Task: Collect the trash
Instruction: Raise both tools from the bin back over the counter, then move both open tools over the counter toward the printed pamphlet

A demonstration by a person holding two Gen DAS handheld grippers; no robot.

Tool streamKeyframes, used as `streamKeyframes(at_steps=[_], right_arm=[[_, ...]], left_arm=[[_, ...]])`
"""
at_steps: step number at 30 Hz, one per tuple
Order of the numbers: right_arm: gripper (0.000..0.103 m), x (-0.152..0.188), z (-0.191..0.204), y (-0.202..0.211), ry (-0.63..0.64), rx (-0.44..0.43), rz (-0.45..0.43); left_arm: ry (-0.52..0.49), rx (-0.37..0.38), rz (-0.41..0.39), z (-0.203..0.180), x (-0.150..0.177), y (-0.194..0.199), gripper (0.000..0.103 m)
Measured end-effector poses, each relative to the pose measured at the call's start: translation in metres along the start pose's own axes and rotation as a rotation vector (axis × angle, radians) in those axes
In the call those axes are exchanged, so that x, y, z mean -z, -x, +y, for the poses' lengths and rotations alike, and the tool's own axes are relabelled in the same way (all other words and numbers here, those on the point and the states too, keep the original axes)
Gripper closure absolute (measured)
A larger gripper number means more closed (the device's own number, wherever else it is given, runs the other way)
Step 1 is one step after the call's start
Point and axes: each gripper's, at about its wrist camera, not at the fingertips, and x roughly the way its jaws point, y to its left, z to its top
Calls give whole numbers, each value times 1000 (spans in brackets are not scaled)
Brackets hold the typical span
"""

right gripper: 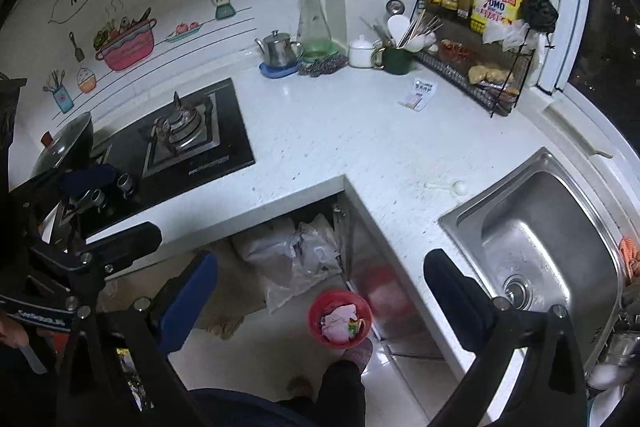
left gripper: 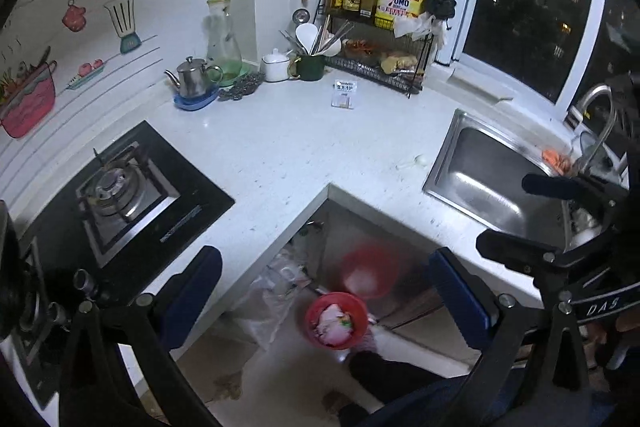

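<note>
Both the left gripper (left gripper: 326, 291) and the right gripper (right gripper: 320, 291) hang spread, holding nothing. The small red plastic trash bin (left gripper: 336, 321) sits on the floor, its contents hard to make out. Only the right wrist view shows the steel sink's drain (right gripper: 516, 289).

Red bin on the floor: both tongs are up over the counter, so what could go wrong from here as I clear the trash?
1. The red bin already looks full of wrappers; more scraps may spill onto the floor.
2. The small white scrap lies close to the sink edge; a nudge could knock it in.
3. The left tongs and right tongs, both open, hang close together and may collide.
</note>
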Motion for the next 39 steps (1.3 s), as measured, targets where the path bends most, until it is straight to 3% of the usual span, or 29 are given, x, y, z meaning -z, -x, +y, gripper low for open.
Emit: streamKeyframes(at_steps=[9, 22, 34, 39], right_arm=[[1, -24, -25, -17, -27, 11, -7], [1, -97, -96, -74, -80, 8, 16], [1, -147, -179, -124, -141, 35, 76], [1, -163, -211, -157, -155, 26, 110]], left_arm=[[-45, -5, 20, -7, -38, -42, 0], [-81, 9, 63, -19, -143, -142, 0], [-118, 54, 155, -50, -227, -260, 0], [-134, 28, 200, -57, -252, -312, 0]])
